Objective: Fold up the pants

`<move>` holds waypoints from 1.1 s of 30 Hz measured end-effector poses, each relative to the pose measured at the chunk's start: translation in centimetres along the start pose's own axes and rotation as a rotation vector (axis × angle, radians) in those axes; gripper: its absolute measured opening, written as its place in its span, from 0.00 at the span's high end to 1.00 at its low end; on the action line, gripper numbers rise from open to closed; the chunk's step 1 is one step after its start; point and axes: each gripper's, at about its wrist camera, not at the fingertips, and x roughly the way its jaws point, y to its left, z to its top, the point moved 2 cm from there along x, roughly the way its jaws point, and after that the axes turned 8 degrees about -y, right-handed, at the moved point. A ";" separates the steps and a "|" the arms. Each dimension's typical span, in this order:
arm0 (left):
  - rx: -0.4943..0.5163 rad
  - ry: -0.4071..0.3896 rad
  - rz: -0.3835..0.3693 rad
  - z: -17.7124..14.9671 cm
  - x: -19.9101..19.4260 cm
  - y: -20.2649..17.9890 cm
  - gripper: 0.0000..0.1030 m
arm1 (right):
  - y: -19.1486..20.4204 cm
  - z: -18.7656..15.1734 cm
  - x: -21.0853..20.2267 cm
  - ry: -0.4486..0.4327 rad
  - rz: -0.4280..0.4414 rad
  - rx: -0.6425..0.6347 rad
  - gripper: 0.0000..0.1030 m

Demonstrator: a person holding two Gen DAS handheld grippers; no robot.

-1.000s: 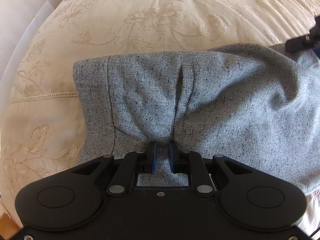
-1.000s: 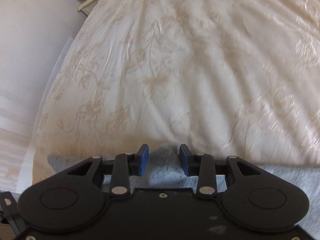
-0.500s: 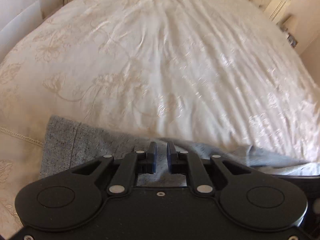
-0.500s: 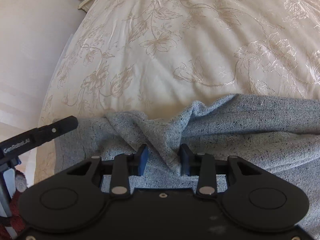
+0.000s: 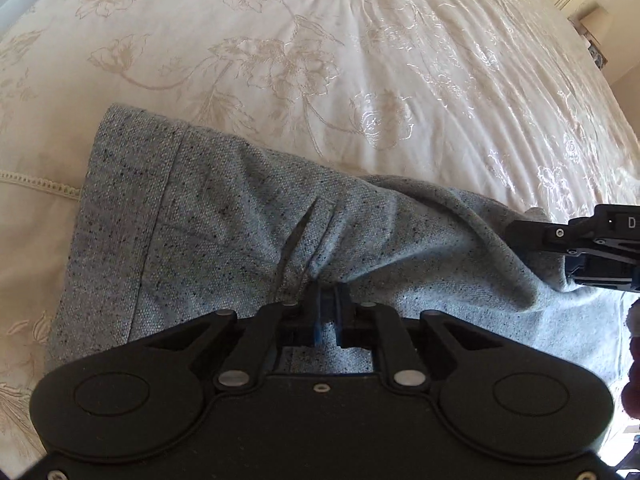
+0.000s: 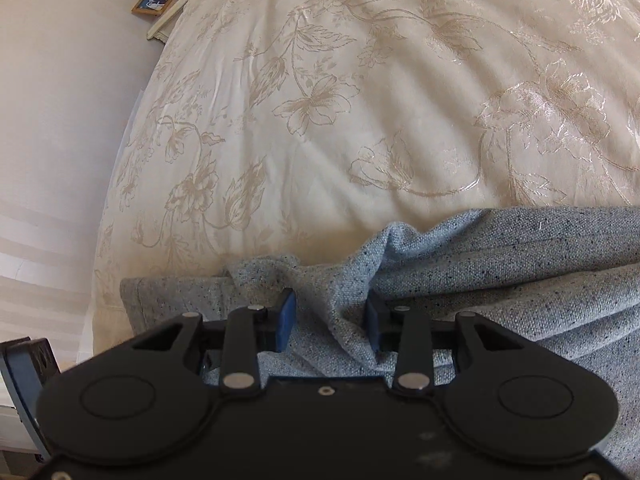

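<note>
Pants (image 5: 240, 248): grey speckled fabric, lying on the bed near its close edge, bunched into ridges where the two tools grip it.
Hem: a stitched band (image 5: 120, 232) at the left end in the left wrist view, lying flat on the bedspread.
Left tool (image 5: 326, 304): points steeply down; its blue pads have drawn closer within the last second and now stand almost together, pinching a narrow ridge of the pants between them — creases run up from the pinch.
Right tool (image 6: 330, 320): also angled down, pads set fairly wide and pressed on a thick gathered fold of the pants; the cloth fills the gap and rises to a peak just beyond the pads.
Tools to each other: in the left wrist view the right tool comes in at the right edge (image 5: 580, 248), its tip on the same cloth; the left tool's body shows only as a corner at the lower left of the right wrist view.
Bed (image 6: 360, 100): cream bedspread with an embroidered flower pattern, lightly rippled.
Background — a small framed picture (image 6: 154, 3) beside the far corner of the bed.
</note>
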 end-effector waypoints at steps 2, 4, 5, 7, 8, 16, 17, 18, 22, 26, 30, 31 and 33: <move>-0.002 -0.007 -0.014 -0.1 -0.2 0.3 0.83 | -0.4 0.3 0.0 -0.001 0.006 0.046 0.62; 0.014 -0.016 -0.016 -0.3 -0.3 0.1 0.83 | -0.8 0.6 0.2 0.014 -0.014 0.075 0.63; 0.030 -0.021 -0.011 -0.4 -0.4 0.0 0.83 | -0.8 0.8 0.2 0.019 -0.024 0.076 0.63; 0.068 -0.030 0.008 -0.5 -0.5 -0.5 0.83 | 0.1 1.5 -0.5 -0.016 -0.010 0.014 0.92; 0.089 -0.035 0.021 -0.7 -0.5 -0.9 0.83 | 0.9 2.2 -1.2 -0.056 -0.002 -0.040 0.94; 0.197 -0.091 0.094 -2.0 -0.6 -2.6 0.83 | 2.0 7.6 2.8 -0.024 -0.077 -0.138 0.95; 0.192 -0.090 0.096 -2.0 -0.8 -2.5 0.83 | 1.6 7.9 3.9 -0.002 -0.089 -0.120 0.95; 0.191 -0.086 0.100 -1.9 -0.9 -2.6 0.83 | 1.2 8.2 4.8 0.015 -0.099 -0.103 0.95; 0.337 -0.088 0.171 -0.5 -2.6 -4.8 0.84 | 0.5 7.9 6.6 0.037 -0.123 -0.116 0.95; 0.371 -0.187 0.164 3.2 -4.1 -5.5 0.83 | 0.4 7.7 6.0 0.020 -0.111 -0.118 0.95; 0.375 -0.088 0.272 4.7 -0.8 -3.4 0.82 | 0.4 7.5 5.3 0.004 -0.103 -0.131 0.94; 0.380 -0.047 0.338 4.3 0.4 -2.1 0.86 | 0.4 7.5 5.1 0.003 -0.101 -0.131 0.94; 0.268 -0.029 0.320 3.7 1.4 1.6 0.89 | 0.3 7.6 5.0 0.000 -0.094 -0.125 0.94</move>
